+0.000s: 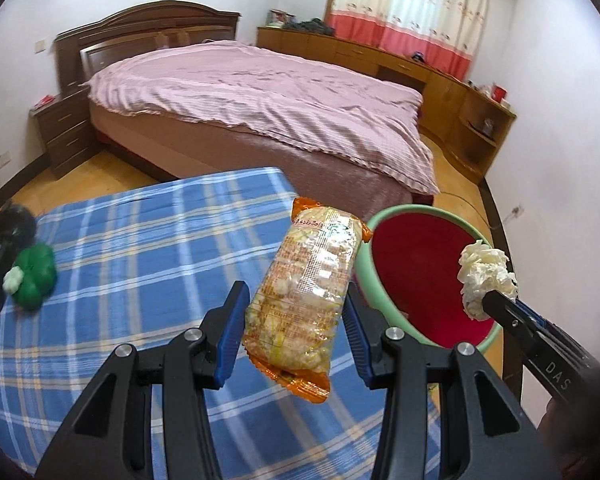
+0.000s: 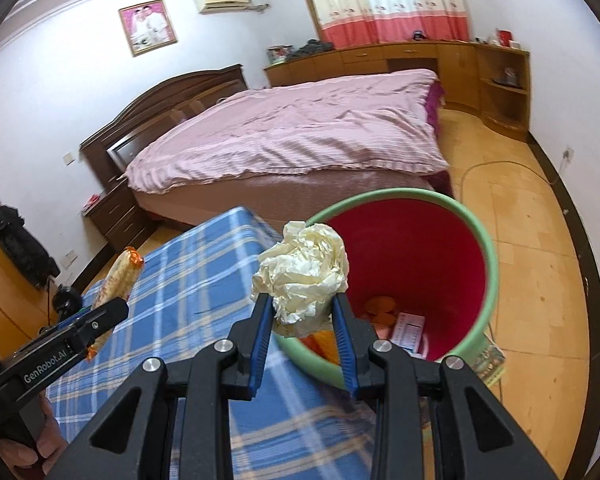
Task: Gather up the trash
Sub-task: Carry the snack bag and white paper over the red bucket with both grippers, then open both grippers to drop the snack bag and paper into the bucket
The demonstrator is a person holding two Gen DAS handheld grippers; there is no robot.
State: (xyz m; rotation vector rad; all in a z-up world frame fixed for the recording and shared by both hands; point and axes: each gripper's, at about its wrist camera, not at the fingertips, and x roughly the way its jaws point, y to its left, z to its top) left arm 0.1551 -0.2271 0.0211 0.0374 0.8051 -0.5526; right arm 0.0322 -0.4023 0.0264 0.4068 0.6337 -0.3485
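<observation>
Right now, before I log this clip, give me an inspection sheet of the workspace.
Surface: blue plaid cloth over the table.
Job's things: snack packet and crumpled paper ball, both lifted; green-rimmed red bin beside the table, trash already inside.
Clutter: green pepper toy and a black object on the cloth.
Grippers: left hand-held gripper clamps the packet; right hand-held gripper clamps the ball.
Cables: cord on the floor.
Surroundings: bed, wooden cabinets, curtain.
</observation>
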